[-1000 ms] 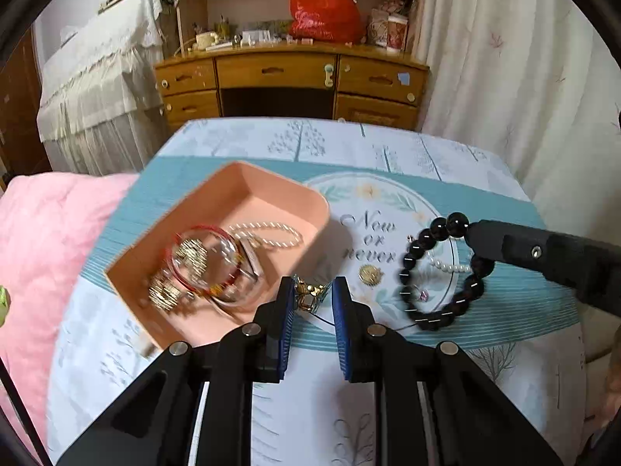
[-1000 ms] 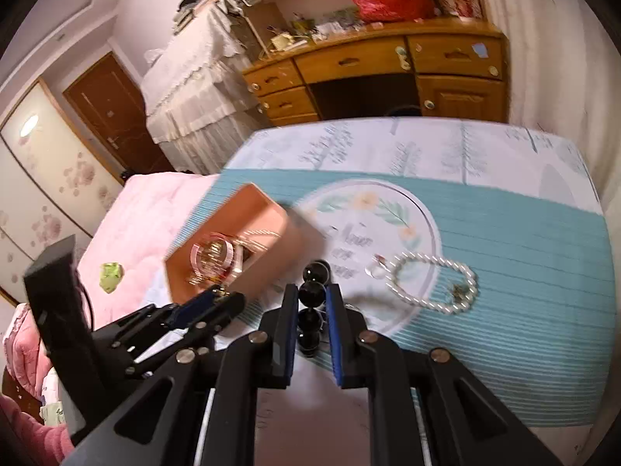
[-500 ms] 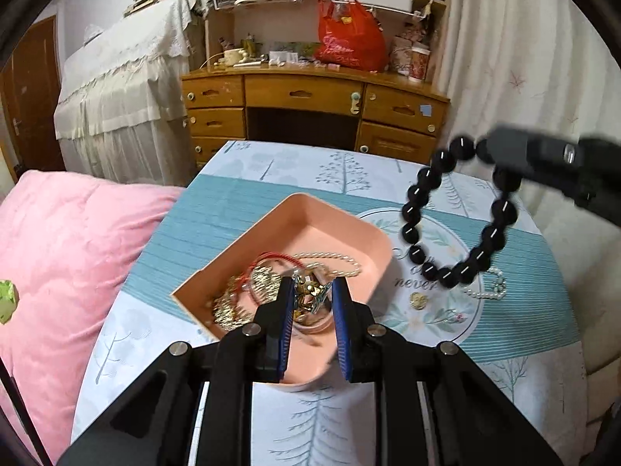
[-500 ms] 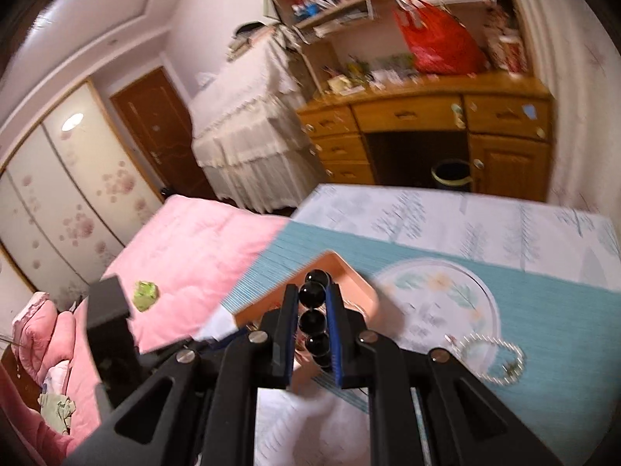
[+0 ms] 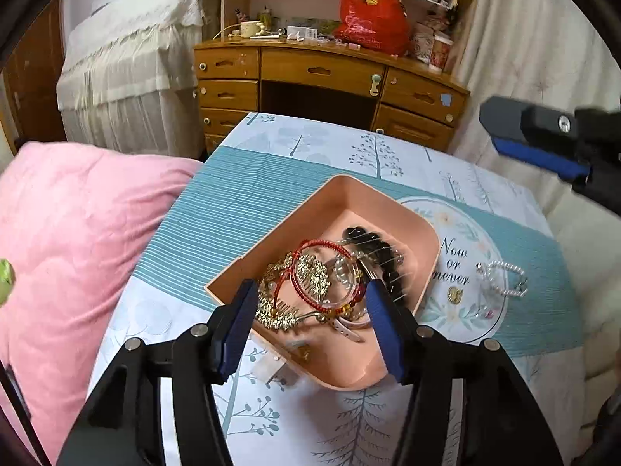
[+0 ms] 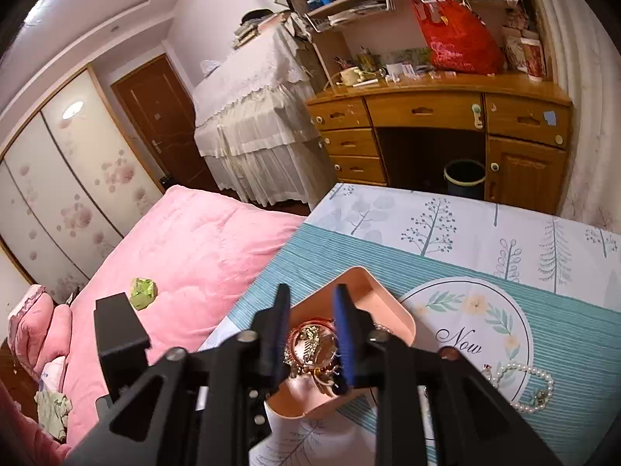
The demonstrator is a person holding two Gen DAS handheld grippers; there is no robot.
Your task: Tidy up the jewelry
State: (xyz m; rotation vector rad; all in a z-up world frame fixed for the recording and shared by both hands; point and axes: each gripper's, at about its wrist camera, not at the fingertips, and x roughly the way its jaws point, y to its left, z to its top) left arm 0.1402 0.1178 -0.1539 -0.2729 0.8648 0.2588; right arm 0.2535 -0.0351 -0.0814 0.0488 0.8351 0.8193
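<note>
A peach tray (image 5: 349, 202) on the table holds a red cord bracelet (image 5: 310, 248), gold pieces (image 5: 279, 303), a clear bangle and a black bead bracelet (image 5: 372, 244). My left gripper (image 5: 310, 322) is open and empty above the tray's near edge. My right gripper (image 6: 310, 338) is open and empty over the tray (image 6: 392, 310); it shows at the upper right of the left wrist view (image 5: 543, 143). A white pearl bracelet (image 5: 504, 279) and a small gold charm (image 5: 453, 294) lie on the cloth right of the tray; the pearl bracelet (image 6: 531, 384) also shows in the right wrist view.
The table wears a teal and white tablecloth (image 5: 248, 194) with a round print. A pink bed (image 5: 70, 233) lies to the left. A wooden desk (image 5: 326, 73) with a red bag (image 5: 372, 19) stands behind. A dark bin (image 6: 464, 176) sits under the desk.
Both grippers have opened. The black bead bracelet left my right gripper and now lies in the tray. The gold piece left my left gripper. The right gripper has risen.
</note>
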